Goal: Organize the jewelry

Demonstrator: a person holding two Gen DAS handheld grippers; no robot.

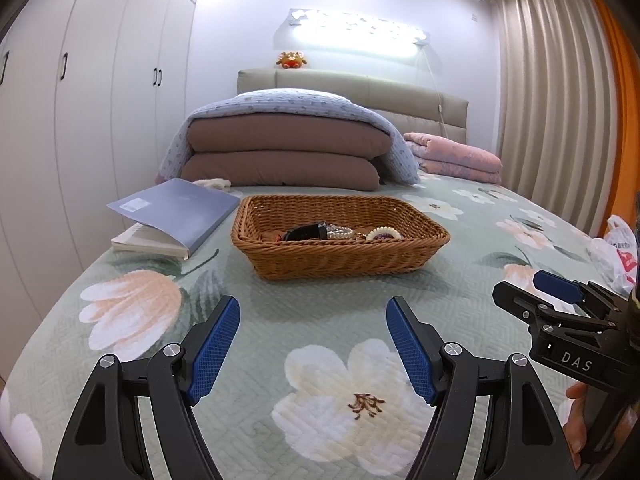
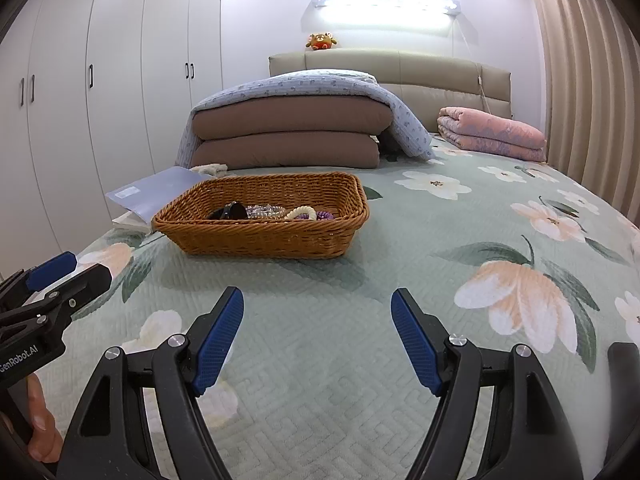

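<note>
Both grippers idle, nothing held. Left gripper [image 1: 313,344] is spread wide over the floral bedspread [image 1: 280,300], pads bare. Right gripper [image 2: 317,340] the same: wide, empty, level with the left and off to its right.

Progress, as a judgement: looks done or close to it. All the jewelry I can spot is already in the wicker basket [image 2: 260,240], straight ahead of the left gripper and ahead-left of the right. No loose pieces on the bedspread between grippers and basket. If sorting inside the basket is wanted, that part is not done; items lie in one heap.

Contents, seen over the rim:
- black item, maybe a watch or sunglasses [image 1: 306,232], can't tell which
- clear/pearly bead bracelet [image 2: 266,211]
- cream bead bracelet [image 2: 302,212]
- purple beaded piece [image 2: 324,214], partly hidden by the rim

Pieces touch and overlap, so tangling is possible if one is pulled. Basket floor mostly hidden from both views, so there may be more.

Open book [image 1: 176,216] lies face-down ahead-left of the left gripper, just beside the basket.
</note>
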